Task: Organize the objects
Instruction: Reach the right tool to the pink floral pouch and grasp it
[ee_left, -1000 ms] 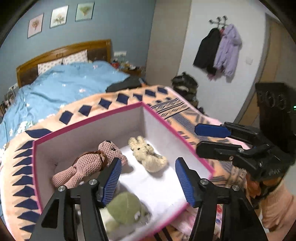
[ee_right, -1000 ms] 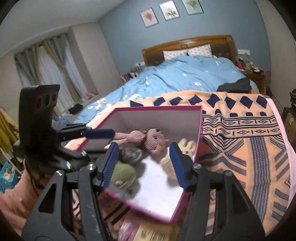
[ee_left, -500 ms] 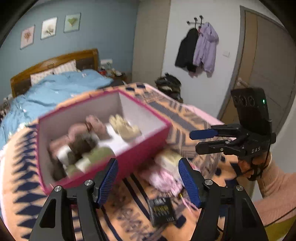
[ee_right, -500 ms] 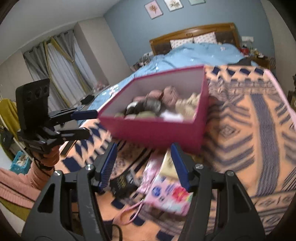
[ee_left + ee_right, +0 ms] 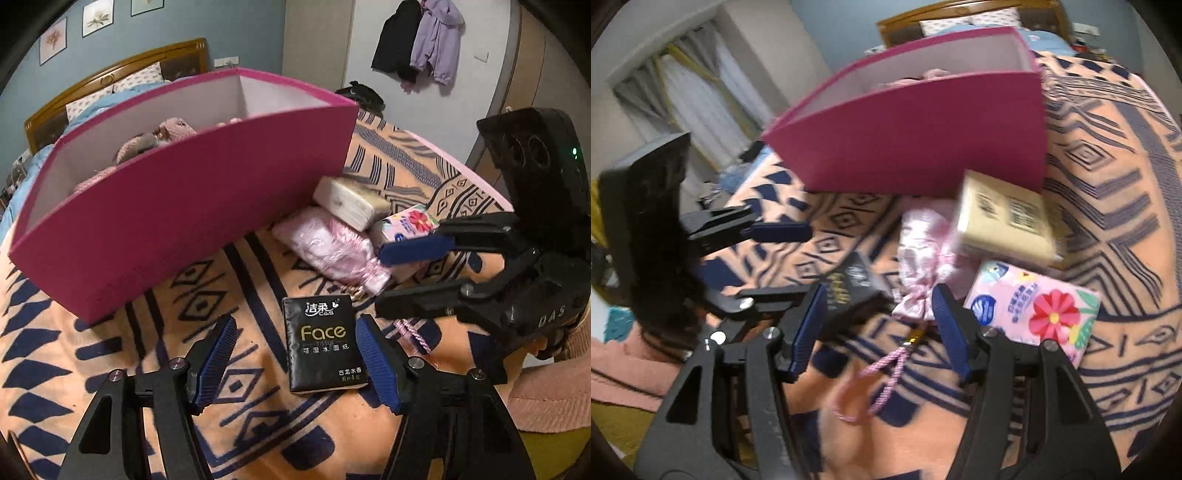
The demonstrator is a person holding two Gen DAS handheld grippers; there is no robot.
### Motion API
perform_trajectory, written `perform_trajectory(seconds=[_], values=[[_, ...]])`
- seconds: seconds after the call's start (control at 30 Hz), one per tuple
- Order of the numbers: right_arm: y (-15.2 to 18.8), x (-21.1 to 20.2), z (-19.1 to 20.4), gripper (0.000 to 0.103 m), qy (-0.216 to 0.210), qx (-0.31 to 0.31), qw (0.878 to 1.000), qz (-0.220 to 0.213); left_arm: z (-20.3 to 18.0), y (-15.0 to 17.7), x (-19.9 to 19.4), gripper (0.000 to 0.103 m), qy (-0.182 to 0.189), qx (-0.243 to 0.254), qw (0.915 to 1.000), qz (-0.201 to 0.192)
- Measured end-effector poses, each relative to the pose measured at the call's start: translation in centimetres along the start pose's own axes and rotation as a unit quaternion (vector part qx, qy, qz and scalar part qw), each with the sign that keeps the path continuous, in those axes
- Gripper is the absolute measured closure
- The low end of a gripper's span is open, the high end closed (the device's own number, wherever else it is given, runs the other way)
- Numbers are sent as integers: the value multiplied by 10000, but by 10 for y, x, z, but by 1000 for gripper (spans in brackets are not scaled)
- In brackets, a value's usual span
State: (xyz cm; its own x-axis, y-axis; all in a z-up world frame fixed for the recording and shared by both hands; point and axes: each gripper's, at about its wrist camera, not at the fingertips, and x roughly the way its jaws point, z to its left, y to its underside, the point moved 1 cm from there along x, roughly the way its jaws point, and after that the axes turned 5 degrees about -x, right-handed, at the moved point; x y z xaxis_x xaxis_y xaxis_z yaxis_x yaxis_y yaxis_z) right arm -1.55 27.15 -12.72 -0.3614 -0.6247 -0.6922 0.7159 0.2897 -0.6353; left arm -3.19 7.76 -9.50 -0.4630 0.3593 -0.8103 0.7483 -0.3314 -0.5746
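Covering the bed is an orange blanket with navy geometric patterning, in a bedroom with blue walls, a wooden headboard, 3 framed prints and 2 jackets hung on the white wall. A magenta box sits on the blanket, with a pink knitted plush peeking over its rim. Just in front of the box lie a cream tissue pack, a pink drawstring pouch, a floral tissue pack and a black tissue pack. The left tool is held low over the blanket with its blue pads apart and gripping nothing, the right pad just beside the black pack. The right tool points at the pouch's gathered neck, its pads likewise apart and empty, the pouch's pink cord lying between them. The black pack reads "Face TISSUE" in gold under white Chinese characters; the right tool's housing shows "DAS". Print on the cream pack is too blurred to read.
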Motion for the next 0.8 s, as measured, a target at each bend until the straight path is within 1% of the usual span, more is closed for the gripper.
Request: perform_trajectory(seconds=[0.1,0.17,0.23,0.3,0.4,0.53,0.57,0.6,0.67,0.7,0.8], values=[[1,-6,-4,41,210,89,9997,-70,-2,2,6,35,-30,39,10000,49],[-3,-6,-6,41,530,46,9986,-76,-3,3,10,34,-17,56,9999,92],[-7,2,-9,41,718,43,9974,5,-1,2,12,35,-94,67,9999,113],[-8,8,-12,41,729,70,9973,44,1,3,12,35,-100,67,9999,120],[-14,22,-13,41,877,73,9961,84,7,3,9,35,-101,18,9999,112],[-19,32,-17,42,928,10,9956,96,15,3,6,35,29,-106,9999,92],[-17,32,-15,44,963,-12,9953,100,16,3,6,34,30,-125,9999,73],[-17,33,-16,50,1019,-40,9947,115,17,3,5,34,51,-137,9999,65],[-18,31,-16,57,1012,-64,9948,110,16,2,4,35,146,-154,9998,56],[-17,29,-17,62,973,-48,9952,107,16,1,3,35,206,-152,9997,50],[-16,21,-17,70,727,22,9973,54,12,-2,-2,35,387,-97,9992,8]])
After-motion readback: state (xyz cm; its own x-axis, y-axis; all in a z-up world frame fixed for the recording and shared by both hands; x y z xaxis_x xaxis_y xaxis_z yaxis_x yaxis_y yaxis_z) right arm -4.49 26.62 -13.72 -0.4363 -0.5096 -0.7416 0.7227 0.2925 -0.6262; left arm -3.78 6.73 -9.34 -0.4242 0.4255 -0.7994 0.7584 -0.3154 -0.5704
